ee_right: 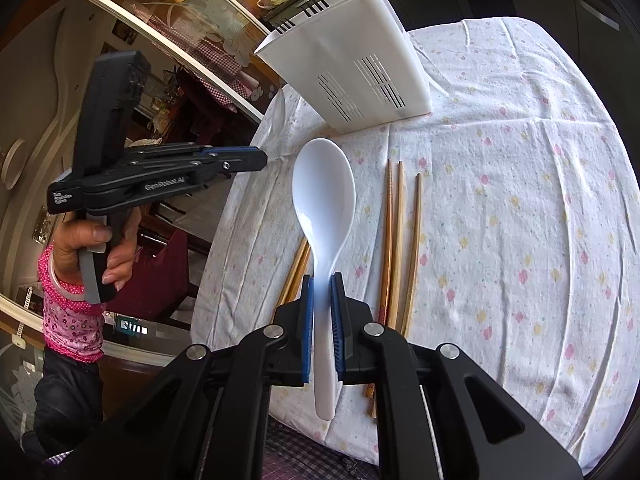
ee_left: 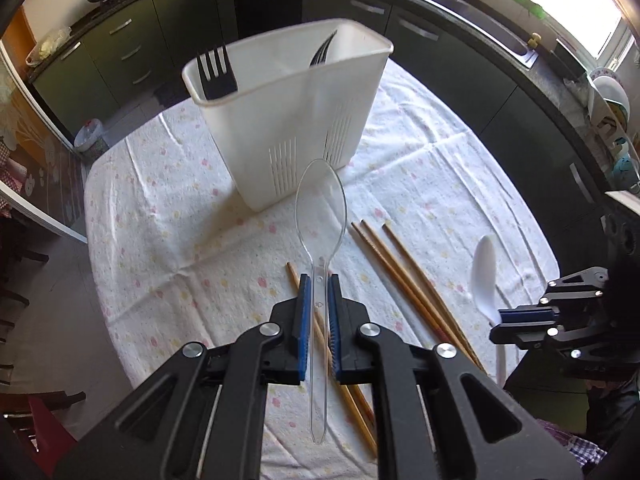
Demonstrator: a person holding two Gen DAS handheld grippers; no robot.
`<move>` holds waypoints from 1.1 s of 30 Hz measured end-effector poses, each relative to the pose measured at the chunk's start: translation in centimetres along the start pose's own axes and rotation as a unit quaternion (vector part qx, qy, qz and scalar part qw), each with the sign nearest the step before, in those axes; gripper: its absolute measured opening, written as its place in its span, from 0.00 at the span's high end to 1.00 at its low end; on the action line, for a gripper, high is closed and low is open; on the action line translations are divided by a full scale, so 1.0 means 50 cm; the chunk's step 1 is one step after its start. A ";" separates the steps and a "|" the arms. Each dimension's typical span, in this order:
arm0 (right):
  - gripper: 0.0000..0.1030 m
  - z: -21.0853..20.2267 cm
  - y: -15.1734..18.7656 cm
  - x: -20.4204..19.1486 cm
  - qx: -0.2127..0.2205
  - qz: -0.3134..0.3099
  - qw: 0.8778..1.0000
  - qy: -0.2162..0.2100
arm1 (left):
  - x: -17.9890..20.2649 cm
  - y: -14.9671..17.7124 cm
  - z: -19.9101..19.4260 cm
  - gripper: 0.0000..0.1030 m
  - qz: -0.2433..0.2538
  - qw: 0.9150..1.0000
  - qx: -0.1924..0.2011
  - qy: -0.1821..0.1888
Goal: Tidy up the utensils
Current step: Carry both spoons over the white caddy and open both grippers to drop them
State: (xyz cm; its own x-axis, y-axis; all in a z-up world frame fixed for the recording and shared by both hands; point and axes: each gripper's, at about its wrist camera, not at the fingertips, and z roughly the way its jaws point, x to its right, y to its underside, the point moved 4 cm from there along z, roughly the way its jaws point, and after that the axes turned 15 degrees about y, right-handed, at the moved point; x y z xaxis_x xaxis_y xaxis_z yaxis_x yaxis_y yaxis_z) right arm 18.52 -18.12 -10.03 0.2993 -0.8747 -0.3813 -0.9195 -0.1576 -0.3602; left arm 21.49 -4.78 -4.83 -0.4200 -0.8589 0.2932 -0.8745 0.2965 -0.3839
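A: Where were the spoons?

B: Left tongs [ee_left: 319, 280] pinched the clear spoon [ee_left: 321, 208] at frame centre; right tongs [ee_right: 321, 280] pinched the white spoon [ee_right: 324, 200].

A: Next?

B: Probably carrying both to the white holder [ee_left: 292, 92], upper centre.

Left gripper [ee_left: 319, 280] fingers clamped, angled steeply down; right gripper [ee_right: 321, 280] likewise clamped.

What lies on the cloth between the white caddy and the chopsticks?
Only bare floral tablecloth between the white caddy and the chopsticks, clearest in the right wrist view.
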 end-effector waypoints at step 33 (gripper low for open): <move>0.91 -0.123 -0.126 -0.037 0.149 -0.006 0.989 -0.006 | -0.057 -0.172 -0.035 0.79 0.004 0.920 0.387 -0.065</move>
State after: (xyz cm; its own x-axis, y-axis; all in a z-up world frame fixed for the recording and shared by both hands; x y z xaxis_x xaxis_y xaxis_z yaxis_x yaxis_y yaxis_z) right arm 22.18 -18.32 -1.80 0.3151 -0.8673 -0.3855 -0.8004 -0.0246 -0.5990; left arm 29.77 -4.14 -0.86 -0.3494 -0.9153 0.2002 -0.4164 -0.0397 -0.9083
